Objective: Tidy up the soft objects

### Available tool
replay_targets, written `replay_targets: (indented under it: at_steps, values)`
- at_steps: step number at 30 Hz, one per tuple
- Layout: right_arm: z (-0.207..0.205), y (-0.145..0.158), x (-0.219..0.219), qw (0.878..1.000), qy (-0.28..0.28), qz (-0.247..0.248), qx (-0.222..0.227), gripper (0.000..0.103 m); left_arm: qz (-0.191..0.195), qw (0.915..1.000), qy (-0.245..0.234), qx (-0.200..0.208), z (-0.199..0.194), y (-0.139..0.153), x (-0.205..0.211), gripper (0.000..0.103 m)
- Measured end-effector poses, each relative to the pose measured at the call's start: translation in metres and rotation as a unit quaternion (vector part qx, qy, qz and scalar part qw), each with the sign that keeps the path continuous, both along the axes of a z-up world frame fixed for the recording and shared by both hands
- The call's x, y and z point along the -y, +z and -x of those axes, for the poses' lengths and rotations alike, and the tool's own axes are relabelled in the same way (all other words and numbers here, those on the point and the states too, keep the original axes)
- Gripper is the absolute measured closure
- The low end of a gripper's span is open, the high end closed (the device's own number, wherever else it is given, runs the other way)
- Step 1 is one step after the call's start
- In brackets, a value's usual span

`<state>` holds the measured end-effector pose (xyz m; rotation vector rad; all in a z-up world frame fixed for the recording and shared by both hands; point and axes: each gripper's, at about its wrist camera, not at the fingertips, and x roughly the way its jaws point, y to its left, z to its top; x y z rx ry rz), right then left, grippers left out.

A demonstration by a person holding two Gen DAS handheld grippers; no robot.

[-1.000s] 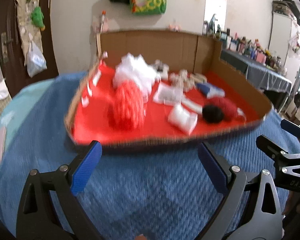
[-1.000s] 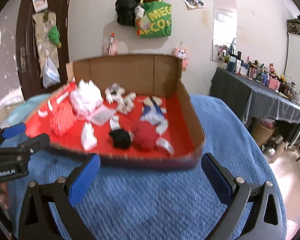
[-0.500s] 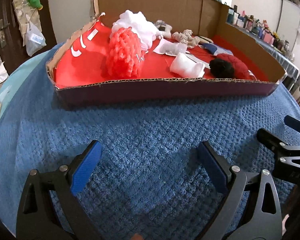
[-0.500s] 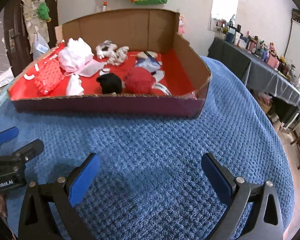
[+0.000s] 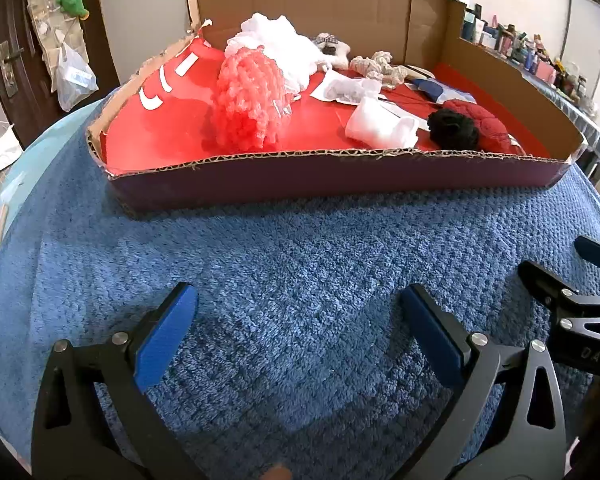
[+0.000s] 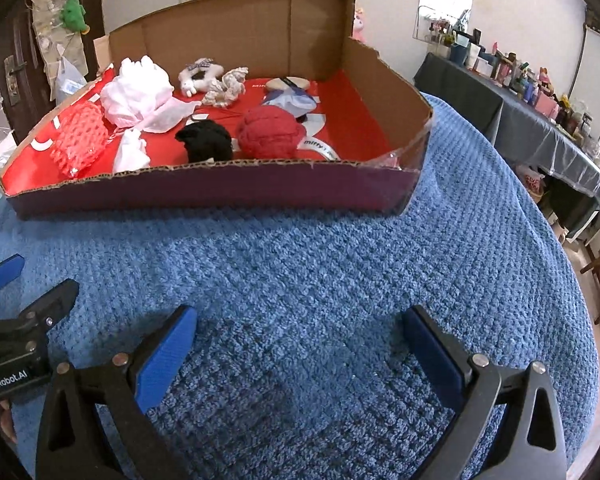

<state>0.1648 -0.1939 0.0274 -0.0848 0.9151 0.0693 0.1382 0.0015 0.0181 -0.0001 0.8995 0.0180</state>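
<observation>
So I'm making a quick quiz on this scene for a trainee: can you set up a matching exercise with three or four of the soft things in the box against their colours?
Things:
1. crocheted mesh pouf
2. knitted ball
3. fuzzy clump beside that ball
4. towel under the cardboard box

Colours:
A. blue
B. black
C. coral pink
D. dark red

Pairs: 1-C, 2-D, 3-B, 4-A

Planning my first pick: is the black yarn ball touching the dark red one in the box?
Touching. In the right wrist view the black yarn ball looks apart from the dark red ball, but the left wrist view shows it pressed against that ball, no red floor between.
</observation>
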Motion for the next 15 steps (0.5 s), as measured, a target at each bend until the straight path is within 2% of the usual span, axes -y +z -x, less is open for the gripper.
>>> replay_targets:
  at_steps: [15]
  values:
    - [-0.0017,-0.0002,0.0002,1.000,0.000,-0.004,-0.001,0.000,0.006,1.0000,-0.001,0.000,-0.0003,-0.0007,-0.0013,0.000]
